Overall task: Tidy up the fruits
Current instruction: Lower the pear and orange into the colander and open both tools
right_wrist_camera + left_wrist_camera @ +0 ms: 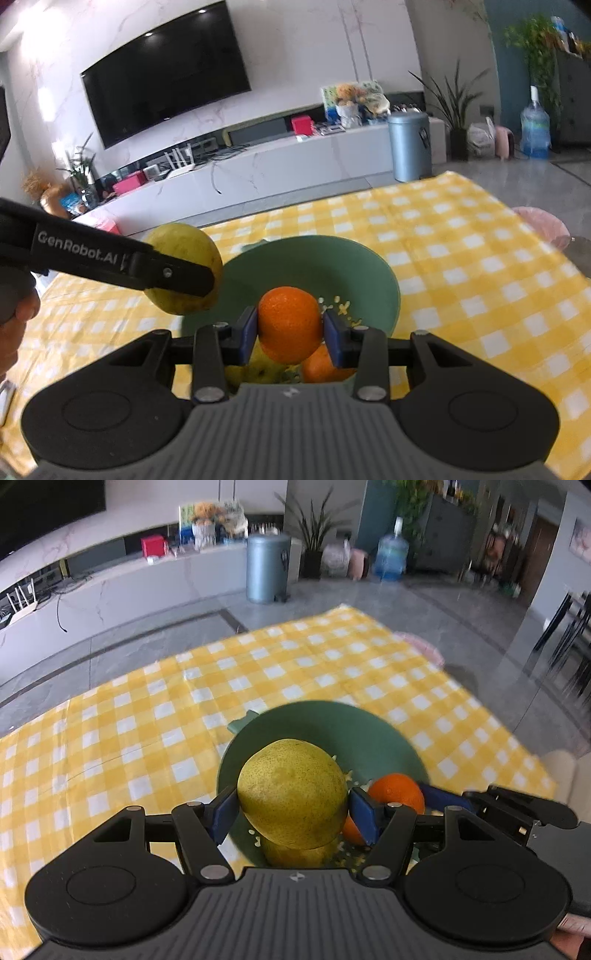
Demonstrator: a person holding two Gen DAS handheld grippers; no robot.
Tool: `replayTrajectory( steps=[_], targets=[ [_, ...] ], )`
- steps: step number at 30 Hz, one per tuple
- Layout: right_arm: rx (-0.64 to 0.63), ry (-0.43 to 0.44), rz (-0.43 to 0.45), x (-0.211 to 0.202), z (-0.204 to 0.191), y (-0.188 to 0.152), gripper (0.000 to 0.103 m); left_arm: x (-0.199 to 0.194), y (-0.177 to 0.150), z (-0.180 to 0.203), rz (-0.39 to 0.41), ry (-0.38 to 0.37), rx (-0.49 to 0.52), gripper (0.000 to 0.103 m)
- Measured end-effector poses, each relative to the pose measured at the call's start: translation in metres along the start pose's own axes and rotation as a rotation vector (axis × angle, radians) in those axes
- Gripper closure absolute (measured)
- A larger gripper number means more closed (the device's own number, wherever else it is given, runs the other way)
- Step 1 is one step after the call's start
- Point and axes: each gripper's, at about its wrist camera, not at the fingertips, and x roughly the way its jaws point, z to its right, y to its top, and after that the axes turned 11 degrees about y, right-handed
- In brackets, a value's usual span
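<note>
My left gripper [291,814] is shut on a yellow-green pear [291,792] and holds it above the near side of a green bowl [332,723]. Another pear [295,854] lies under it in the bowl. My right gripper [290,328] is shut on an orange [289,323] above the same bowl [314,258]. A second orange [325,365] and a pear [258,369] lie in the bowl below. The left gripper's arm and its pear [184,243] show at left in the right wrist view. The right gripper's orange [397,792] shows at right in the left wrist view.
The bowl stands on a yellow checked cloth [147,720] over a table. Small pale crumbs [340,304] lie in the bowl. A pink stool [543,225] stands beyond the table's right edge. A grey bin [266,568] and a TV bench are far behind.
</note>
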Motion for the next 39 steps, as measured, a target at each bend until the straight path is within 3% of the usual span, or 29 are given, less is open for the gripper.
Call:
replayTrajectory(
  steps=[4, 7, 22, 26, 39],
  targets=[
    [-0.101, -0.024, 0.0, 0.022, 0.0, 0.002, 0.068, 0.028, 0.007, 0.002, -0.066, 0.009, -0.011, 0.028],
    [-0.1, 0.009, -0.02, 0.037, 0.007, 0.003, 0.068, 0.039, 0.009, 0.0, -0.087, -0.005, -0.021, 0.028],
    [-0.192, -0.01, -0.147, 0.066, 0.011, 0.0, 0.067, 0.073, 0.024, 0.019, -0.196, 0.027, 0.1, 0.028],
    [-0.199, -0.023, -0.152, 0.066, 0.012, 0.0, 0.067, 0.084, 0.026, 0.021, -0.217, 0.045, 0.077, 0.028],
    [-0.164, 0.005, -0.15, 0.067, 0.02, 0.002, 0.065, 0.069, 0.026, 0.02, -0.155, 0.019, 0.049, 0.031]
  ],
)
